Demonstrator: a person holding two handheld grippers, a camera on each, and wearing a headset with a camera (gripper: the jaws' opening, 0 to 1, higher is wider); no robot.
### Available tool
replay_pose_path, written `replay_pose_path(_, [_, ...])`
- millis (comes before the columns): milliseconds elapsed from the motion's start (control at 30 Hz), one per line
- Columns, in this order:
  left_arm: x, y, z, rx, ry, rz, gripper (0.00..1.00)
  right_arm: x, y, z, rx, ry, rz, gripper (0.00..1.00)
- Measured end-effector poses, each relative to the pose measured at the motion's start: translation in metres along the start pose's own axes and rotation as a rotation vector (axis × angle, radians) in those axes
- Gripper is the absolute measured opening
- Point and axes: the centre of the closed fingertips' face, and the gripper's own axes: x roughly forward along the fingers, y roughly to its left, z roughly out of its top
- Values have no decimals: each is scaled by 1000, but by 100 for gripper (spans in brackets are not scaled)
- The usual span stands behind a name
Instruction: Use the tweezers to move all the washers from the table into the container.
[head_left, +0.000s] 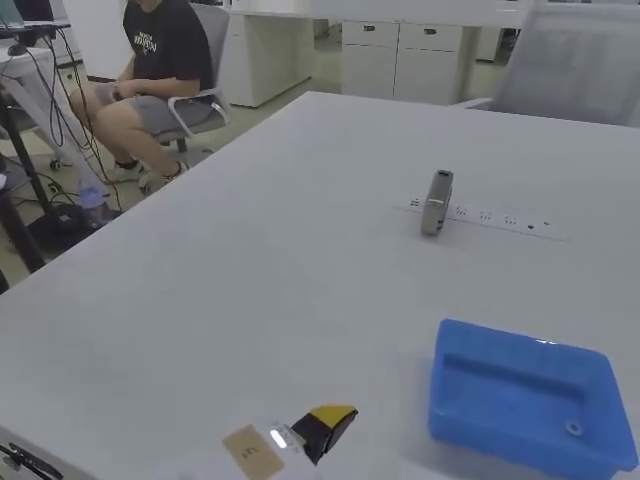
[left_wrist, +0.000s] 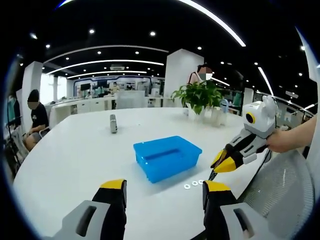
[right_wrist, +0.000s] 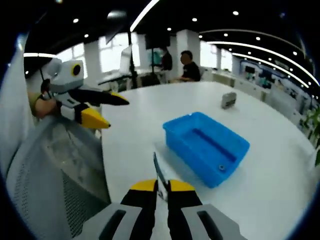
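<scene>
Barely started, by my reading. One washer (right_wrist: 221, 167) lies in the blue container (right_wrist: 207, 146), near its corner at about 5 o'clock in the right gripper view. The head view agrees: a single one inside. Three washers (left_wrist: 194, 184) lie in a short row on the worktop (left_wrist: 75, 165), just beside the container at its 5 o'clock in the left gripper view. So one in, at least three to go. Others may lie out of frame; cannot say.

Right tongs (right_wrist: 157, 186) pressed together on the tweezers (right_wrist: 157, 170), thin tip pointing forward toward the container. Whether the tweezer tip carries a washer is too small to tell. Left tongs (left_wrist: 164, 186) spread wide, nothing between them, near the worktop edge and facing the container.

Edges and room:
- The three washers sit close to the near edge of the worktop, with a mesh chair (right_wrist: 65, 165) just beyond it. I judge a nudge the wrong way could send one off.
- The container stands near that same edge.
- Beyond it, toward 12 o'clock, the worktop runs broad and bare up to a power strip (head_left: 490, 215), well apart from the work.
- Plant (left_wrist: 200, 95) at the far side, no obstacle.
- Seated person (head_left: 150, 70) well apart, at 10 o'clock in the head view.
- Open air above the container for a straight drop.
</scene>
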Motion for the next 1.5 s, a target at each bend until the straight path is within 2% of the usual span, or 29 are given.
replay_pose_path(100, [0,0,0,2,0,1,61,-1,-1,-3,-10,9,-10,3])
replay_pose_path(200, [0,0,0,0,-1,1,60,-3,-4,-3,15,-6,-14,3])
replay_pose_path(467, [0,1,0,6,0,5,60,-9,-10,-1,72,-2,-39,3])
replay_pose_path(600, [0,1,1,6,-3,5,60,-17,-15,12,65,-24,-55,3])
replay_pose_path(700, [0,0,2,4,-12,3,61,-22,-24,23,73,-48,-74,3])
replay_pose_path(1033, [-1,-2,13,-11,-69,-6,75,-30,-48,59,165,-187,-99,3])
replay_pose_path(1133, [-4,-5,20,-43,-112,-29,77,-28,-59,65,184,-205,-108,3])
replay_pose_path(1300, [-4,-8,22,-30,-124,-39,80,-18,-80,73,205,-216,-118,3])
replay_pose_path(1500, [-5,-12,26,-34,-148,-60,83,4,-94,72,214,-183,-104,3])
